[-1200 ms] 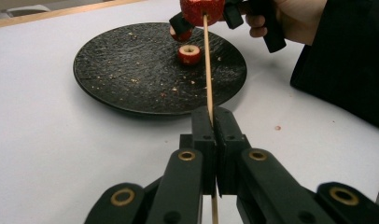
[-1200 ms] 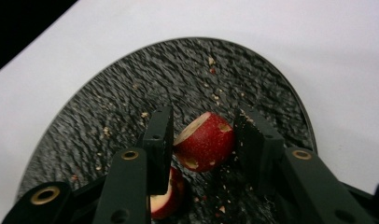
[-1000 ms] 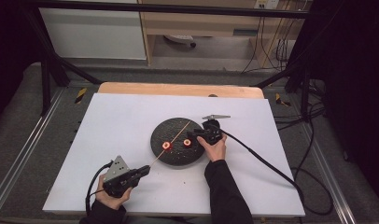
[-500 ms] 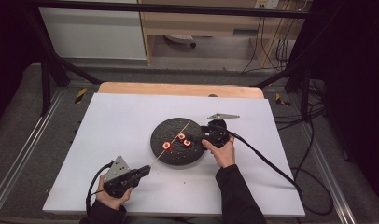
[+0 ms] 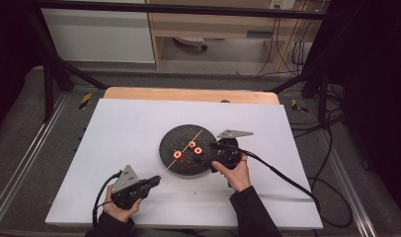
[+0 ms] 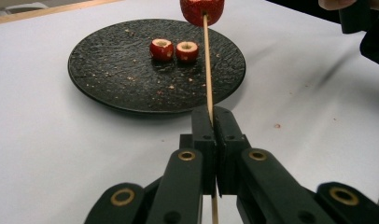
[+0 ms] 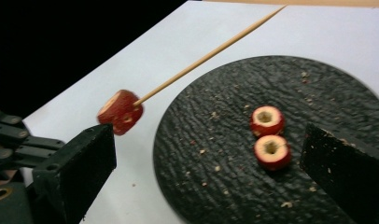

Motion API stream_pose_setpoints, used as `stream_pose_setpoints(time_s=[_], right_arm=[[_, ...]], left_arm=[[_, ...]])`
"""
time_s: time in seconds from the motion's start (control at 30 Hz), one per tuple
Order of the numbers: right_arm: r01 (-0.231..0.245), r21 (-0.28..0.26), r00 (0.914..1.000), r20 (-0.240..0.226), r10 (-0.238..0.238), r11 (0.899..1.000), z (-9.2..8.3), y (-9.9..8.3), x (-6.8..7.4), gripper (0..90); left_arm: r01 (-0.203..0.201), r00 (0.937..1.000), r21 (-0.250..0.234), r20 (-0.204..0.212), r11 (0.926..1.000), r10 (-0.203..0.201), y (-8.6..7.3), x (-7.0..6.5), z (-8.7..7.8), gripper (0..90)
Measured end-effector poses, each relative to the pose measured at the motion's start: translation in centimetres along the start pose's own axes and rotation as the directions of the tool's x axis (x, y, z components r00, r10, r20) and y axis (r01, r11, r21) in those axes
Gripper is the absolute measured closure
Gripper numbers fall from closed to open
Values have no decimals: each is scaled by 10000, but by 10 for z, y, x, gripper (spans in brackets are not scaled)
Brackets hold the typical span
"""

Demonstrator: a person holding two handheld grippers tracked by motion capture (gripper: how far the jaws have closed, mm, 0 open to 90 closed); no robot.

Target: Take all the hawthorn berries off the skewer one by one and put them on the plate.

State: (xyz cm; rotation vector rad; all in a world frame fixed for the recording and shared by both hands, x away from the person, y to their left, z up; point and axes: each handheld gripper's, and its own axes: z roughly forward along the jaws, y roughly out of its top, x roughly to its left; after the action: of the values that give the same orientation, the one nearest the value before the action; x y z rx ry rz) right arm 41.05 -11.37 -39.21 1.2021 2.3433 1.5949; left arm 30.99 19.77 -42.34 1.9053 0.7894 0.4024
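Note:
A black round plate (image 5: 175, 139) lies mid-table with two red cored fruit pieces (image 5: 192, 144) (image 5: 198, 150) on it. My left gripper (image 5: 151, 181) is shut on a thin wooden skewer (image 5: 188, 143), which slants up over the plate with a third red piece (image 5: 178, 154) threaded on it. In the left gripper view the jaws (image 6: 212, 112) pinch the skewer (image 6: 207, 70) below that piece (image 6: 201, 10). My right gripper (image 5: 211, 157), at the plate's right edge, has just been opening. Its jaws (image 7: 208, 140) stand wide with nothing pressed between them, and the two loose pieces (image 7: 267, 120) (image 7: 271, 151) lie ahead.
The plate (image 7: 327, 88) is strewn with crumbs. It sits on a white sheet (image 5: 124, 128) that covers the table. A wooden strip (image 5: 188, 94) runs along the far edge. A black cable (image 5: 287, 180) trails from the right gripper off to the right.
The right gripper opened and drew back to the right and upward, off the plate's middle. Two loose pieces show on the plate where one showed before. The left gripper and skewer kept still.

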Motion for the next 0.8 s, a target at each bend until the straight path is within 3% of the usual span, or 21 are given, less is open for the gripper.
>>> stream_pose_setpoints(time_s=[0.13,0.47,0.6,0.8], right_arm=[[-215,-147,9992,-345,210,9997,2,-5,7,51],[-624,-322,9960,-662,602,9975,7,-11,12,61],[-528,-230,9959,-748,510,9983,9,-17,16,79],[-388,-197,9957,-846,370,9991,11,-25,20,185]], left_arm=[[4,10000,30,14,10000,-4,0,-1,1,879],[-83,9999,87,92,9999,82,0,-5,5,879],[-154,9998,133,144,9998,152,1,-8,8,879],[-307,9991,285,299,9991,298,0,-15,14,879]])
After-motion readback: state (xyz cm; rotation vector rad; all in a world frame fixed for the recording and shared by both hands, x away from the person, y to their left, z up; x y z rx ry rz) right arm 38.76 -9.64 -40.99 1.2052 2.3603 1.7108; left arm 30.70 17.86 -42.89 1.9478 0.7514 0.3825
